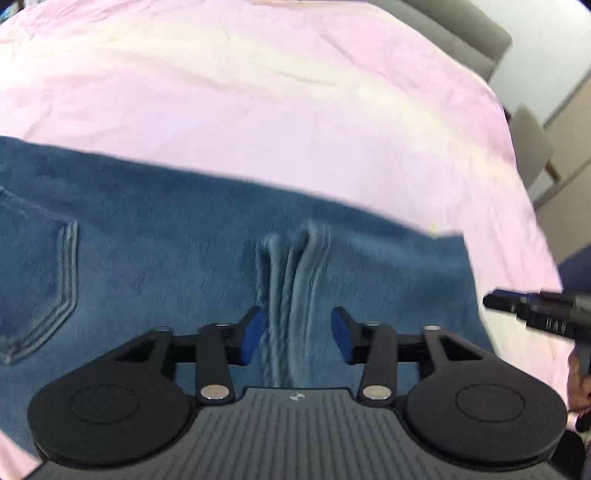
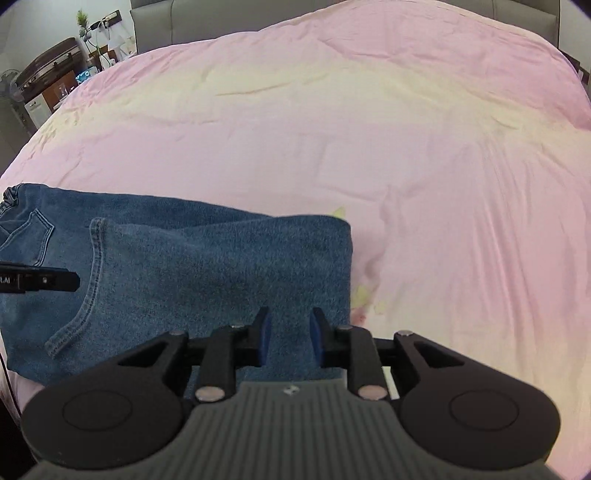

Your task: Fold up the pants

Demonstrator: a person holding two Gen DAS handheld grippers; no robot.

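Observation:
Blue denim pants [image 1: 166, 266] lie folded on a pink bedsheet [image 1: 258, 110]. In the left wrist view my left gripper [image 1: 295, 334] is open, its blue pads on either side of a bunched seam ridge [image 1: 291, 280], just above the cloth. A back pocket [image 1: 37, 277] shows at left. In the right wrist view my right gripper [image 2: 290, 341] is open above the pants [image 2: 207, 273] near their folded right edge [image 2: 347, 266]. The right gripper's tip shows in the left view [image 1: 517, 306]; the left gripper's tip shows in the right view [image 2: 40, 281].
The pink sheet [image 2: 369, 147] covers the bed beyond the pants. A grey headboard [image 2: 221, 18] stands at the far end. A side table with a plant and clutter [image 2: 74, 62] is at far left. Grey chairs [image 1: 532, 144] stand beside the bed.

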